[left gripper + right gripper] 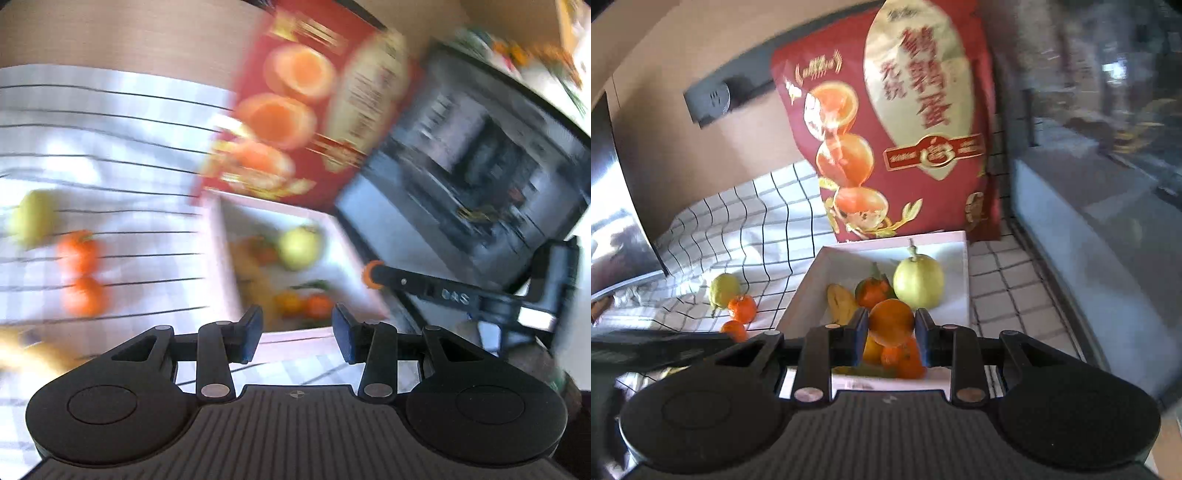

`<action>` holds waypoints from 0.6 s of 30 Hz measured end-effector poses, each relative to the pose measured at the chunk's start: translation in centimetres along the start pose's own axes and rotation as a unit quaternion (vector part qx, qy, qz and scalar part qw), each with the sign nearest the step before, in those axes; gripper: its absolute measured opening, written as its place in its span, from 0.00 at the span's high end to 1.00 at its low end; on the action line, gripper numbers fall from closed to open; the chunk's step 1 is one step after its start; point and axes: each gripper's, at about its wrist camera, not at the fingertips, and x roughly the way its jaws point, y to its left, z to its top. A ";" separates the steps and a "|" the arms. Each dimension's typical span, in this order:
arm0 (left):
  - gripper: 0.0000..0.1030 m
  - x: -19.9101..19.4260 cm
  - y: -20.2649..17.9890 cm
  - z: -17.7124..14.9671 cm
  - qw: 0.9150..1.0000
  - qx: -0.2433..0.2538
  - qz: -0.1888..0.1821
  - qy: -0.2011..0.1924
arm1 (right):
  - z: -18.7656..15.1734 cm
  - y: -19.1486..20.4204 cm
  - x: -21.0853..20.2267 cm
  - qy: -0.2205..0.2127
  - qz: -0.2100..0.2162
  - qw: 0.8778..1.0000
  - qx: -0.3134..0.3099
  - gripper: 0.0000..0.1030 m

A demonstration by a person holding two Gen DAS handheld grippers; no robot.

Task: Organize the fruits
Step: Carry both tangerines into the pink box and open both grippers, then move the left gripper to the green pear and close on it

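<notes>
Right claw (891,334) clamped on an orange (891,322), poised above the white box (955,243) just ahead; left claw (297,334) parted, empty. Could roll off piled fruit beneath and bruise if let go too high.

White box (955,254), red bag (982,122), b/w-checked cloth (753,221)
</notes>
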 end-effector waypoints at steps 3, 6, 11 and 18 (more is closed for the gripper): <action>0.56 -2.8 3.8 -0.2 0.997 -0.054 0.058 -0.011 | 0.8 0.3 3.7 0.025 -0.008 1.000 -0.011 0.74; 0.56 -4.7 7.6 -1.1 0.986 -0.110 0.122 -0.011 | 1.0 0.5 7.3 0.052 -0.030 0.998 -0.021 0.74; 0.56 -6.8 11.7 -2.8 0.971 -0.180 0.155 -0.004 | 0.9 0.2 10.2 0.084 -0.054 0.995 -0.019 0.74; 0.56 -6.4 12.5 -3.6 0.971 -0.190 0.149 0.006 | 1.0 1.2 9.2 0.071 -0.051 0.996 -0.006 0.68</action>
